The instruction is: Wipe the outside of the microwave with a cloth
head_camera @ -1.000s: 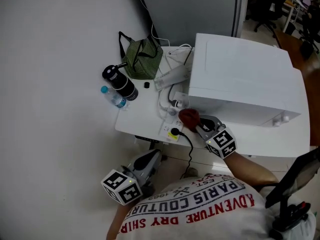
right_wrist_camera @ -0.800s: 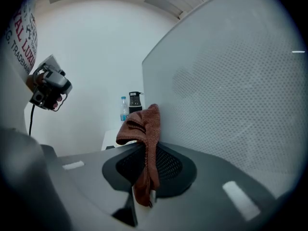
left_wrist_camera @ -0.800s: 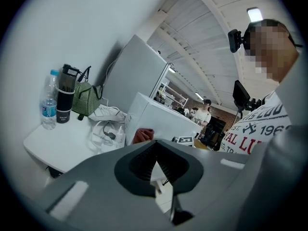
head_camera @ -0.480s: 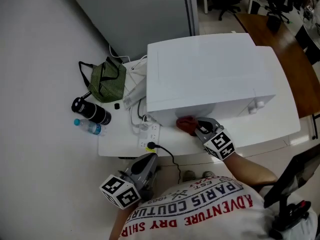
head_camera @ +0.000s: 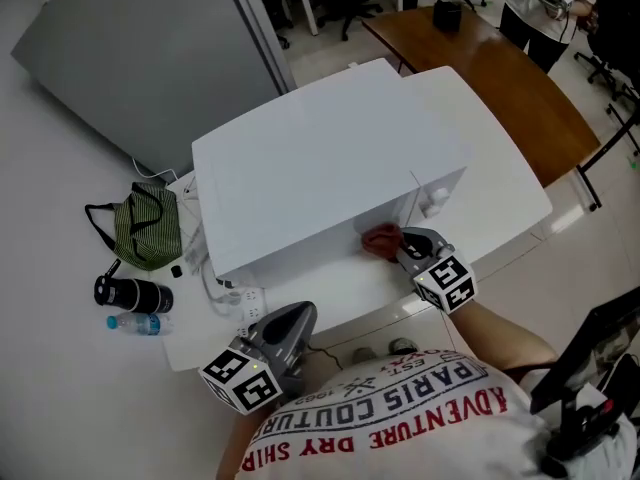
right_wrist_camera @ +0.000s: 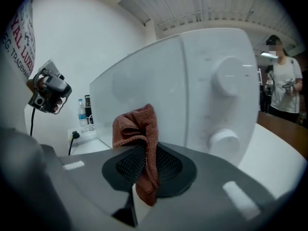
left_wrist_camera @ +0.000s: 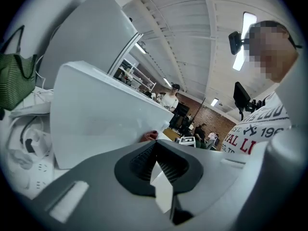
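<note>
A white microwave (head_camera: 330, 158) stands on a white table (head_camera: 520, 208); its front with two round knobs (right_wrist_camera: 230, 76) fills the right gripper view. My right gripper (head_camera: 402, 247) is shut on a reddish-brown cloth (head_camera: 381, 240), which it holds against the microwave's front door. The cloth (right_wrist_camera: 137, 134) bunches up above the shut jaws, right in front of the door. My left gripper (head_camera: 283, 328) hangs low at the table's front edge, away from the microwave, its jaws shut with nothing between them. From the left gripper view the microwave (left_wrist_camera: 96, 119) shows side-on.
Left of the microwave lie a green striped bag (head_camera: 148, 226), a black flask (head_camera: 132, 294), a small water bottle (head_camera: 135, 324) and a power strip with cables (head_camera: 232, 293). A grey cabinet (head_camera: 130, 58) stands behind. A brown desk (head_camera: 500, 58) lies beyond, a person (right_wrist_camera: 285, 88) near it.
The head view has swung so the microwave sits more to the left and centre. The right gripper with the cloth has stayed pressed on the microwave's front, shifting a little rightward along it.
</note>
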`<state>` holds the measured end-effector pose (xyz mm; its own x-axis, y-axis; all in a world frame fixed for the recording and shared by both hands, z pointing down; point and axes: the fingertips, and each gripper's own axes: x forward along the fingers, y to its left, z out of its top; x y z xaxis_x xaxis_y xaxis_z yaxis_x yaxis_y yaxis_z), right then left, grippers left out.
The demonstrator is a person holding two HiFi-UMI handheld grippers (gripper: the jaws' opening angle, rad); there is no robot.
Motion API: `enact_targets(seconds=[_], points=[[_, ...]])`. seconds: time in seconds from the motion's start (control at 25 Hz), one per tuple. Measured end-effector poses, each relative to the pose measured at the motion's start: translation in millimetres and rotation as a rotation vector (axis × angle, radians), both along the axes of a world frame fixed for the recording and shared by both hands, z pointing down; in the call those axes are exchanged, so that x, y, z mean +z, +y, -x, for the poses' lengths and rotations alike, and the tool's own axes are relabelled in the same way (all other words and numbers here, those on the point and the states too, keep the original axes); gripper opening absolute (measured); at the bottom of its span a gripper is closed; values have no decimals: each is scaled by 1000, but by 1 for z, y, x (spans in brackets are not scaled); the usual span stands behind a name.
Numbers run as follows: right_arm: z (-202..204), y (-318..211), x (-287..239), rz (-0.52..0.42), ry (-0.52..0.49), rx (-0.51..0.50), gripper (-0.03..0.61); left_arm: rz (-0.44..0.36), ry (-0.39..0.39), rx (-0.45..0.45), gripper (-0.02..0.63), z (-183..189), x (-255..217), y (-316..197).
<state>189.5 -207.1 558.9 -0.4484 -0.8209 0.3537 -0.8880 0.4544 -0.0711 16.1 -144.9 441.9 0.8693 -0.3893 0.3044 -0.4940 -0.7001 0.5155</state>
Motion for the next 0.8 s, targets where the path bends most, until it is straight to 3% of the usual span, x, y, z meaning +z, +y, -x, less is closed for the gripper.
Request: enact_targets(seconds=[0.24, 0.4, 0.64, 0.8], points=[[-55, 9, -4, 15, -14, 169, 43, 5, 15, 98, 6, -30, -2, -3], [-68, 11, -5, 18, -7, 197, 43, 5, 19, 113, 6, -32, -2, -4], [-49, 25, -31, -12, 37, 130, 43, 3, 46, 102, 6, -20, 1, -4], [-8, 34, -84, -79, 72, -15, 44, -4, 69, 78, 6, -7, -2, -5]])
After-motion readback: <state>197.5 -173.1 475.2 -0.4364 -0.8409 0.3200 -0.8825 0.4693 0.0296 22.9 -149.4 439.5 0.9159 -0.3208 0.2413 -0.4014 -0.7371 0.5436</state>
